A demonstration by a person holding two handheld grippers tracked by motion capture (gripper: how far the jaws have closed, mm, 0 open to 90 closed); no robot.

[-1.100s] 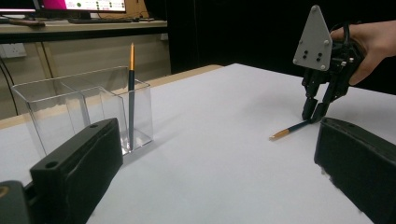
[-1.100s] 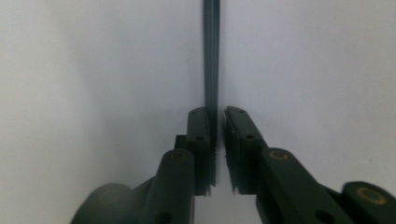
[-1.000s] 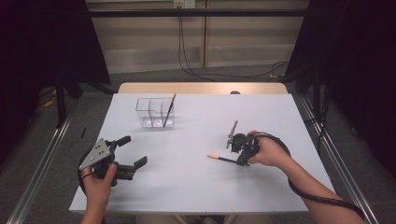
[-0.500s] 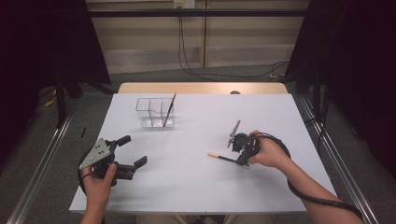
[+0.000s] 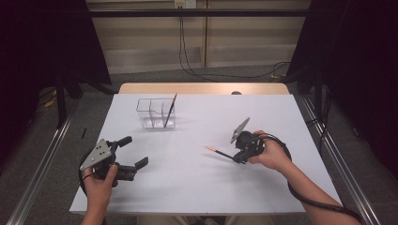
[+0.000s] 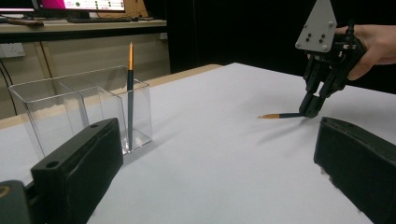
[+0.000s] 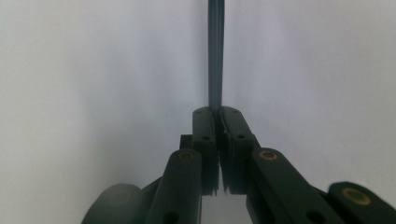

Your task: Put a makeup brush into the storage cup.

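- A white table (image 5: 197, 187) fills the middle of a dim room, with cables trailing down the pale wall behind it.
- At the near left, the left gripper (image 5: 133, 152) hovers just over the tabletop, its black jaws spread wide with nothing between them.
- Farther back stands a clear plastic organiser with compartments (image 5: 151, 114); one dark pencil with an orange tip (image 5: 170, 110) already leans upright in its right-hand section.
- To the right, the right gripper (image 5: 236, 158) is clamped on a second dark pencil with an orange tip (image 5: 217, 151), which lies low along the table, tip pointing left (barely off the surface, if at all).
- I'd judge one pencil stowed and this one gripped, still to be carried across and dropped in.
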